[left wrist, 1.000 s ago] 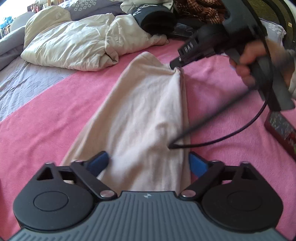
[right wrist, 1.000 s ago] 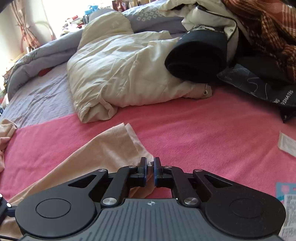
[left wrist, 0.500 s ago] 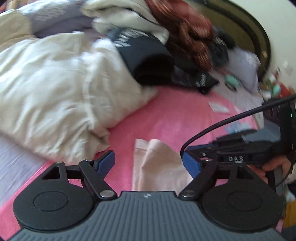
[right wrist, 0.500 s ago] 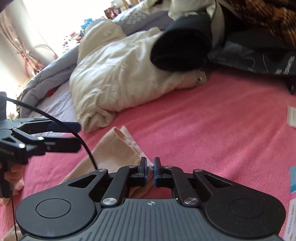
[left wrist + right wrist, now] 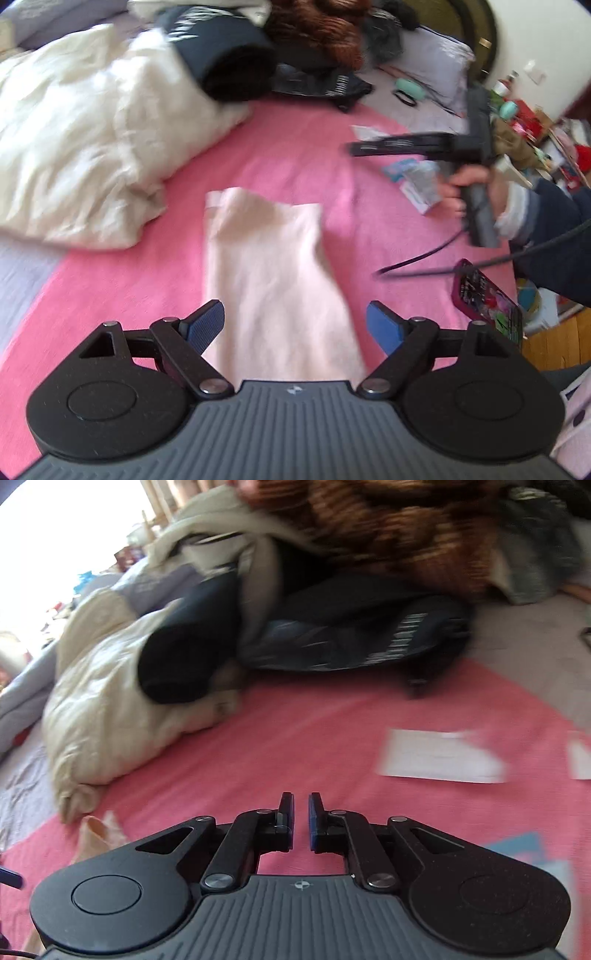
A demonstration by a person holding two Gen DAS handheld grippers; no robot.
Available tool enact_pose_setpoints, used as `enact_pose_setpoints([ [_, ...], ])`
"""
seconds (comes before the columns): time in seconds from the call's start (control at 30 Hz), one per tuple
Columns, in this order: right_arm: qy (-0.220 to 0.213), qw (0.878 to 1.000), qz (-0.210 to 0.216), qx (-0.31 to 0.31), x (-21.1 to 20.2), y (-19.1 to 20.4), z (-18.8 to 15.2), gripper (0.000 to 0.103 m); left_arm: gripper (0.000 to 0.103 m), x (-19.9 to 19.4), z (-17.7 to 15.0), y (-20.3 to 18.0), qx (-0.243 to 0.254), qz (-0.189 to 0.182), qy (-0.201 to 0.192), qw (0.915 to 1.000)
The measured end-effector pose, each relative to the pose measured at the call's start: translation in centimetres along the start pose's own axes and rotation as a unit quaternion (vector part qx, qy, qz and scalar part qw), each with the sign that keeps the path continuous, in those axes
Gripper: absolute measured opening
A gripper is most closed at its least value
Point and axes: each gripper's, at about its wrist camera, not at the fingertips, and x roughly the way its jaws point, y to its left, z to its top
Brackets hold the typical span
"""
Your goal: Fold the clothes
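Observation:
A pale pink garment (image 5: 273, 273) lies flat as a long folded strip on the pink bedspread (image 5: 303, 155). My left gripper (image 5: 295, 325) is open wide and empty, its blue pads either side of the garment's near end, above it. My right gripper (image 5: 301, 821) holds nothing, its jaws a narrow gap apart, over bare pink bedspread (image 5: 295, 746). In the left wrist view it (image 5: 406, 142) hangs in the air to the right of the garment. Only a corner of the garment (image 5: 98, 829) shows at the lower left of the right wrist view.
A cream duvet (image 5: 85, 147) lies at the left, with dark clothes (image 5: 229, 55) and a brown checked garment (image 5: 388, 528) piled behind. Paper slips (image 5: 443, 757) and packets (image 5: 413, 181) lie on the bedspread at the right. A phone (image 5: 487, 295) lies near the bed's right edge.
My right gripper has let go of the garment's corner and swung away to the right. The garment now lies flat. My left gripper has pulled back and views it lengthwise.

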Motion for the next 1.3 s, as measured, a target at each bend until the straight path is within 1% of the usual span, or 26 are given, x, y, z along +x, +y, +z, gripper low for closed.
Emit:
enact_pose_setpoints([
  [0.03,-0.001,1.000,-0.005,0.001,-1.1,-0.9,0.0,0.013,0.087,-0.3,0.1,0.5,-0.012,0.015,-0.009,0.9998],
  [0.07,0.003,1.000,0.001,0.002,-2.0,-1.4,-0.1,0.014,0.088,-0.2,0.4,1.0,-0.020,0.033,-0.014,0.9992],
  [0.13,0.020,0.999,0.040,-0.001,-3.3,-0.8,-0.7,0.027,0.087,0.9,1.5,1.9,-0.021,0.061,-0.016,0.9978],
  [0.17,0.032,0.997,0.066,-0.005,-3.7,0.0,-1.2,0.030,0.086,1.7,2.2,2.2,-0.017,0.067,-0.020,0.9974],
  [0.2,0.048,0.995,0.091,-0.010,-3.8,1.0,-1.8,0.035,0.084,2.6,2.9,2.5,-0.009,0.067,-0.022,0.9975],
  [0.23,0.063,0.992,0.113,-0.012,-3.7,2.1,-2.5,0.036,0.076,3.7,3.6,2.7,0.001,0.065,-0.023,0.9976],
  [0.27,0.075,0.988,0.135,-0.011,-3.3,3.2,-3.2,0.036,0.072,4.8,4.3,2.9,0.011,0.064,-0.021,0.9977],
  [0.3,0.086,0.984,0.153,-0.008,-2.8,4.3,-3.9,0.036,0.070,6.0,4.8,3.0,0.021,0.061,-0.014,0.9978],
  [0.33,0.094,0.982,0.166,-0.004,-2.3,5.3,-4.5,0.036,0.064,7.1,5.2,3.0,0.031,0.056,-0.007,0.9979],
  [0.37,0.099,0.979,0.178,0.001,-1.8,6.2,-5.0,0.036,0.061,8.1,5.5,3.0,0.040,0.053,0.000,0.9978],
  [0.43,0.099,0.976,0.193,0.011,-0.9,7.4,-5.5,0.036,0.057,9.3,5.7,2.9,0.054,0.048,0.007,0.9974],
  [0.5,0.093,0.975,0.200,0.022,-0.3,8.0,-5.5,0.036,0.053,9.7,5.7,2.8,0.063,0.036,-0.001,0.9974],
  [0.6,0.083,0.973,0.210,0.037,0.6,8.7,-5.5,0.036,0.044,9.2,5.5,2.5,0.077,0.010,-0.026,0.9967],
  [0.67,0.081,0.974,0.208,0.033,1.0,9.0,-5.3,0.036,0.037,9.2,5.4,2.3,0.090,0.000,-0.028,0.9955],
  [0.77,0.090,0.975,0.201,0.019,2.3,9.3,-5.4,0.036,0.032,9.6,5.1,2.6,0.095,-0.003,-0.012,0.9954],
  [0.83,0.088,0.975,0.202,0.022,2.6,9.3,-5.6,0.036,0.032,9.8,4.8,2.8,0.089,-0.003,-0.006,0.9960],
  [0.9,0.087,0.976,0.200,0.025,2.5,9.3,-5.6,0.035,0.032,9.7,4.7,2.7,0.081,0.003,-0.009,0.9966],
  [0.93,0.086,0.977,0.195,0.025,2.5,9.3,-5.6,0.031,0.032,9.7,4.6,2.5,0.081,0.007,-0.012,0.9966],
  [0.97,0.084,0.979,0.185,0.021,2.5,9.4,-5.7,0.026,0.026,9.7,4.6,2.3,0.085,0.011,-0.014,0.9962],
  [1.0,0.082,0.982,0.171,0.014,2.4,9.6,-5.6,0.008,0.018,9.6,4.6,2.1,0.090,0.015,-0.017,0.9956],
  [1.03,0.081,0.983,0.165,0.007,2.2,9.7,-5.5,0.007,0.005,9.5,4.6,1.8,0.095,0.018,-0.020,0.9951],
  [1.17,0.051,0.985,0.163,-0.010,0.5,10.5,-4.7,0.006,0.002,7.7,5.0,0.8,0.095,0.018,-0.056,0.9937],
  [1.23,0.028,0.987,0.152,-0.039,-0.7,11.3,-4.3,0.006,0.002,6.8,5.3,0.4,0.100,0.019,-0.073,0.9921],
  [1.3,0.012,0.987,0.134,-0.085,-0.9,12.4,-4.5,0.006,0.002,6.5,5.5,0.5,0.103,0.021,-0.081,0.9911],
])
